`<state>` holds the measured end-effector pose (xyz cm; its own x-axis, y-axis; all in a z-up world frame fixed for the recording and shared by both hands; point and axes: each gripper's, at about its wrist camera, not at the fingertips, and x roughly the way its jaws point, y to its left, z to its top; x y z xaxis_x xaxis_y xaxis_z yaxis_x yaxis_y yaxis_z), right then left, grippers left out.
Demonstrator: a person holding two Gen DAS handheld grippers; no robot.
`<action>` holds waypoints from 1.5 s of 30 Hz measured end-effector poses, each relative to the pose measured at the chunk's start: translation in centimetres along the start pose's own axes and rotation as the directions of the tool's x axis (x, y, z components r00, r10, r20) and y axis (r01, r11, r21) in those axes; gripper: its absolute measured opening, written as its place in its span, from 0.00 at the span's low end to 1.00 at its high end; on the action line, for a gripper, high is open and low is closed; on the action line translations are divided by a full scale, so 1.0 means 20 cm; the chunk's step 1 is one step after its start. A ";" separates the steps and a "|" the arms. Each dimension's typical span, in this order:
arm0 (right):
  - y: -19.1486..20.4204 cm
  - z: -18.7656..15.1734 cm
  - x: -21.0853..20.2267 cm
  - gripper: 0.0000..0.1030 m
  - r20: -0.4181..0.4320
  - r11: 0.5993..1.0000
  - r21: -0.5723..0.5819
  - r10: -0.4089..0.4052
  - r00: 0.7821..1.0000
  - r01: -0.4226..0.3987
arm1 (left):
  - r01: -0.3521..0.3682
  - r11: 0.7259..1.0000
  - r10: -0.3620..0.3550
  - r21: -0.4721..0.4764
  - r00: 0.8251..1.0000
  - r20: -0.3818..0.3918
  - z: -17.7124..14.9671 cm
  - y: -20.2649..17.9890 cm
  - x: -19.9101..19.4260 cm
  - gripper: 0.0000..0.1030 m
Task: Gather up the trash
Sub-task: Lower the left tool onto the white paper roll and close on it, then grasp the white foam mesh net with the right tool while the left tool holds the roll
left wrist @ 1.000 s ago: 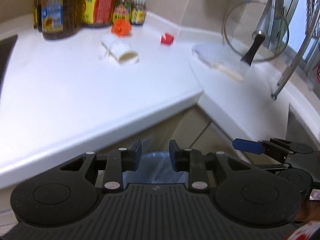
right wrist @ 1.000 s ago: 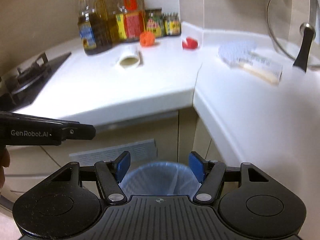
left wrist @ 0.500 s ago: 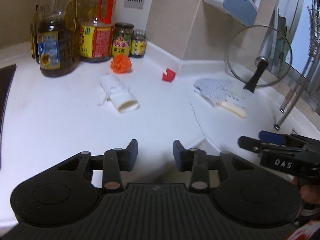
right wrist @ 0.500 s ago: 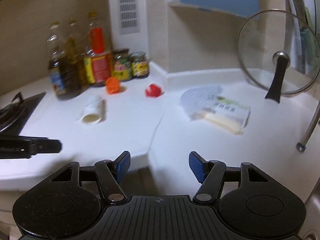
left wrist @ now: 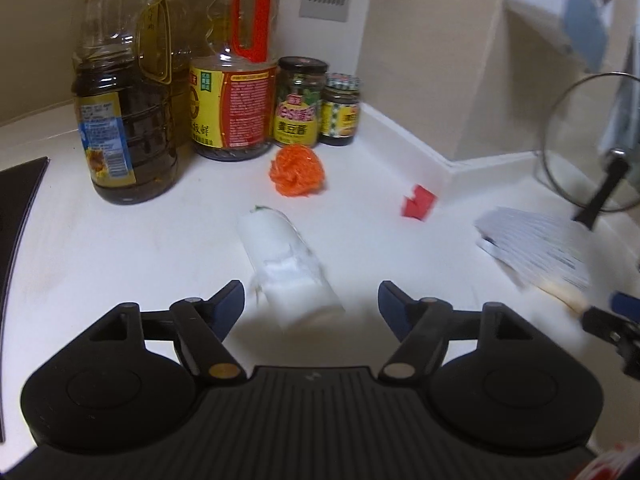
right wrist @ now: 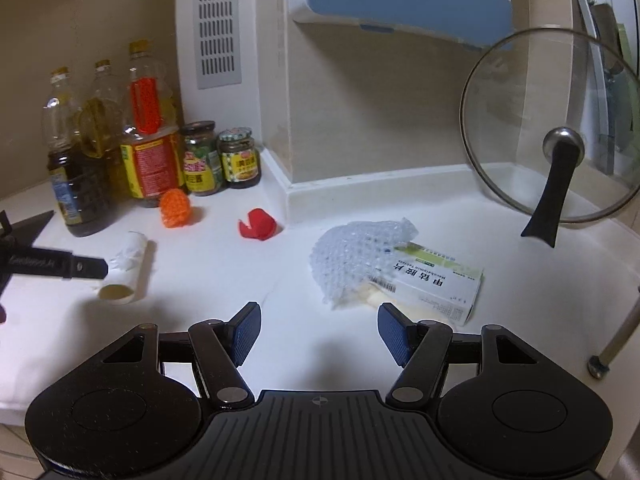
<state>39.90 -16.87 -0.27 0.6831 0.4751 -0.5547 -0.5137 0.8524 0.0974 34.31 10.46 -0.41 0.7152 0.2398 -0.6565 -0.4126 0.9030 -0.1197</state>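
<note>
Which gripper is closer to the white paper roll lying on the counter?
Left. The left gripper is open right at the paper roll, its near end between the fingers. The right gripper sits further right, facing the medicine box.

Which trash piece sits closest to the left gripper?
The white paper roll, lying between the open left gripper fingers; the orange ball and red scrap lie farther back.

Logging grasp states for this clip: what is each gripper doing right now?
Left gripper: open, holding nothing; the paper roll lies just ahead between its fingers.
Right gripper: open, empty, facing the medicine box.
</note>
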 end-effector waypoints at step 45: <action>-0.24 0.22 0.53 0.20 -0.026 0.998 0.054 -0.026 0.999 0.028 | 0.019 1.000 -0.019 0.004 0.999 -0.043 -0.02 -0.04 0.01 0.50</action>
<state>51.89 -15.05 -2.94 0.6825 0.4466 -0.5785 -0.4659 0.8758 0.1265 34.52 9.53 -0.77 0.6980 0.2067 -0.6857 -0.3961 0.9091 -0.1292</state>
